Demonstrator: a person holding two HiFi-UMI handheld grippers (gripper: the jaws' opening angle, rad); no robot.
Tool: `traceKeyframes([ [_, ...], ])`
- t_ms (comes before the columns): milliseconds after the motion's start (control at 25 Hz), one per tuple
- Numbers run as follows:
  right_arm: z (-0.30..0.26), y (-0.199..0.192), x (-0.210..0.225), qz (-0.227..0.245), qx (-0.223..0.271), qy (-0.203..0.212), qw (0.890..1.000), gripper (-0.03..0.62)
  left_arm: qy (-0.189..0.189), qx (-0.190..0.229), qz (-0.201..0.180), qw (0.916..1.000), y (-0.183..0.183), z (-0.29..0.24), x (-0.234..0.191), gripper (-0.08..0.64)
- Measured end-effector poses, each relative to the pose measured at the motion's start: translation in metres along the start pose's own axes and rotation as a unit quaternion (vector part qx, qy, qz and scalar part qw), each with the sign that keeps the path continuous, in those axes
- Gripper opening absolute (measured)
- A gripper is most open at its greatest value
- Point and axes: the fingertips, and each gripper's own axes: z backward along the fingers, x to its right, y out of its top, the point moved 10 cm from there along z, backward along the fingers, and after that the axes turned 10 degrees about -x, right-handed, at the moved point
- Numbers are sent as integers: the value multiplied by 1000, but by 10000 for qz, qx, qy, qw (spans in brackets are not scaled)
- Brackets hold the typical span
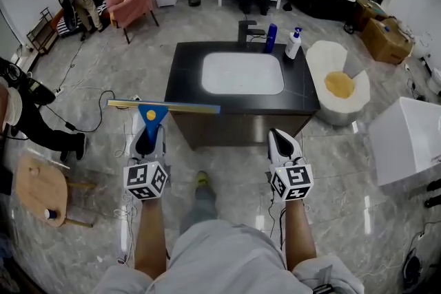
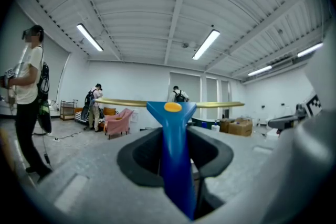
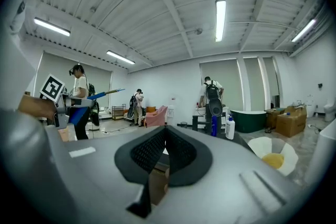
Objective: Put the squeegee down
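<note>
A squeegee with a blue handle and a long brass-coloured blade is held level in front of the black counter's left front corner. My left gripper is shut on its handle. In the left gripper view the handle runs up between the dark pads, and the blade lies crosswise beyond them. My right gripper floats in front of the counter's right front part, its pads meeting at the tip with nothing between them. The squeegee also shows at the left of the right gripper view.
The black counter holds a white basin, a dark faucet, a blue bottle and a white pump bottle. A white toilet and a white box stand to the right, a wooden stool to the left. People stand around; cables cross the floor.
</note>
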Motion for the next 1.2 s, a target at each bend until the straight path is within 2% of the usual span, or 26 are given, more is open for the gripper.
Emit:
traceKeyframes([
  [680, -275, 78, 35, -149, -268, -315, 9990, 3, -234, -517, -29, 9984, 52, -260, -152, 127],
  [960, -338, 89, 42, -283, -393, -412, 9980, 3, -354, -644, -39, 9973, 55, -327, -183, 127],
  [1200, -363, 96, 45, -274, -472, -445, 9975, 3, -448, -741, 91, 9962, 52, -357, -194, 127],
])
